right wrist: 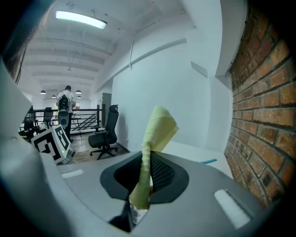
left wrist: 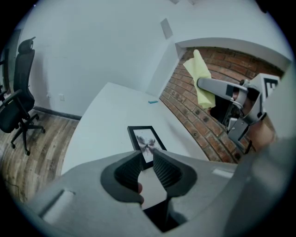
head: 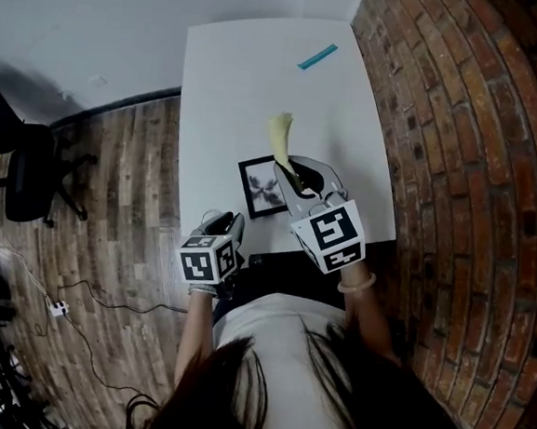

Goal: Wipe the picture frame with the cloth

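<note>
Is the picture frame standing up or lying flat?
Lying flat: the picture frame rests face up on the white table.

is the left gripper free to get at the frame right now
Probably yes: the left gripper is empty with jaws apart, and the frame lies flat on the table straight ahead with nothing between them.
</note>
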Action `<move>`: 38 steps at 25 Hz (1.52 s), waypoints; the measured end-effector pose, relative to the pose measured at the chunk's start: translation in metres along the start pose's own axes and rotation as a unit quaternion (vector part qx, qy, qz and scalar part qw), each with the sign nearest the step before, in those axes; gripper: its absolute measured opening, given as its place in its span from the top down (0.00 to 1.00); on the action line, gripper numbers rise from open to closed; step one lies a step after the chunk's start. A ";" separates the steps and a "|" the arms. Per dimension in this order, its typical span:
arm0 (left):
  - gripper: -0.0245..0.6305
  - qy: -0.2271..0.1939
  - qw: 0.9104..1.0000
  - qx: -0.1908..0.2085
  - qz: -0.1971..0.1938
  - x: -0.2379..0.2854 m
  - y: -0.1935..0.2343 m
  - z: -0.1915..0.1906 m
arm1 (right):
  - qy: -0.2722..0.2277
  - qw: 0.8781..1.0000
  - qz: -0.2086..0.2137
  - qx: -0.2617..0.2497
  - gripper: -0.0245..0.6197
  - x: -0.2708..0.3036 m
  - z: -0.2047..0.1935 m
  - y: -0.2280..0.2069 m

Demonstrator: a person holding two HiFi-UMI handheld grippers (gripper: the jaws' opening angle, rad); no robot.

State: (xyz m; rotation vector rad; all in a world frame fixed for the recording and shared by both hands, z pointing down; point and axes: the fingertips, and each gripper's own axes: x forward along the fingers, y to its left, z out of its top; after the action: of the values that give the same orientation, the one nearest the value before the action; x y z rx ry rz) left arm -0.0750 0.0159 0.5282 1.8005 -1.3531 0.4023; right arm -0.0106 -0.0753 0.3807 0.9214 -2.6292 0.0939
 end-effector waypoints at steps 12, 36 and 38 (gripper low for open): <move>0.82 0.040 0.998 -0.042 0.003 0.026 0.004 -0.015 | 0.061 0.997 0.049 -0.007 0.91 0.033 -0.039 -0.011; 0.82 0.085 0.987 -0.136 -0.001 0.056 0.013 -0.041 | 0.128 0.986 0.100 -0.035 0.91 0.074 -0.081 -0.011; 0.82 0.087 0.986 -0.142 -0.002 0.058 0.013 -0.042 | 0.133 0.985 0.105 -0.036 0.91 0.077 -0.085 -0.009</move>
State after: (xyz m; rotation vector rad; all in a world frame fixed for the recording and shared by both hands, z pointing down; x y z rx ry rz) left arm -0.0566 0.0100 0.5981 1.4973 -1.2176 0.3378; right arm -0.0346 -0.1132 0.4860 0.5612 -2.4521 0.1617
